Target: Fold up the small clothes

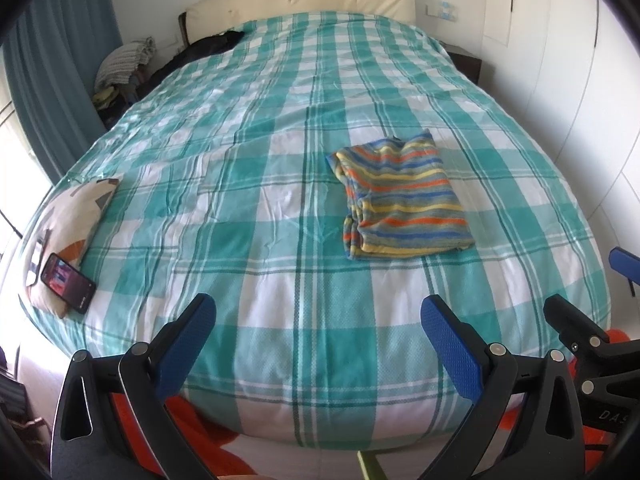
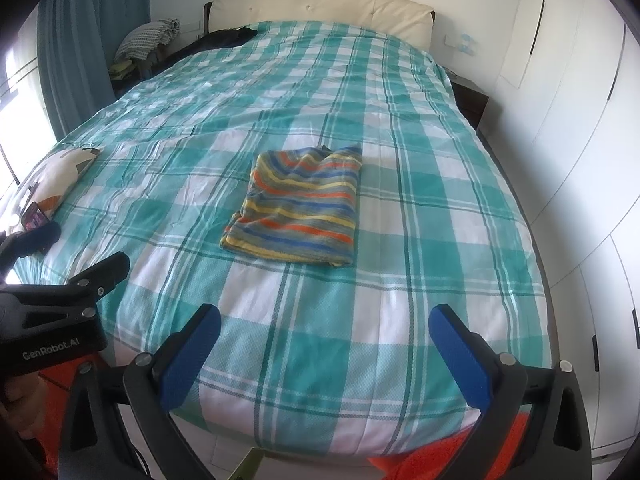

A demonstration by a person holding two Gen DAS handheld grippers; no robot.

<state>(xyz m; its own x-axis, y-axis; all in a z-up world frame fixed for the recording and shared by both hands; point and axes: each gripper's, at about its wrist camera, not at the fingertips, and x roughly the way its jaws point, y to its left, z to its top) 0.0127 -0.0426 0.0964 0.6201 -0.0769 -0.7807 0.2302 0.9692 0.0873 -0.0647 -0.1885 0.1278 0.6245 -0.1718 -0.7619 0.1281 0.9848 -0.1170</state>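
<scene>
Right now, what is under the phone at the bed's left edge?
The phone leans on a patterned cushion, its lower end on the green checked bedspread. Whatever lies beneath the cushion is covered.

One folded striped garment (image 1: pixel 404 196), one phone (image 1: pixel 68 282), one cushion (image 1: pixel 74 216), one bed (image 1: pixel 280 320), two claws.

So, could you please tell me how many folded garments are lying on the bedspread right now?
1: the striped garment lies folded on the checked bedspread, ahead of both open grippers. Dark fabric near the headboard may be more clothing; it is too unclear to count.
</scene>
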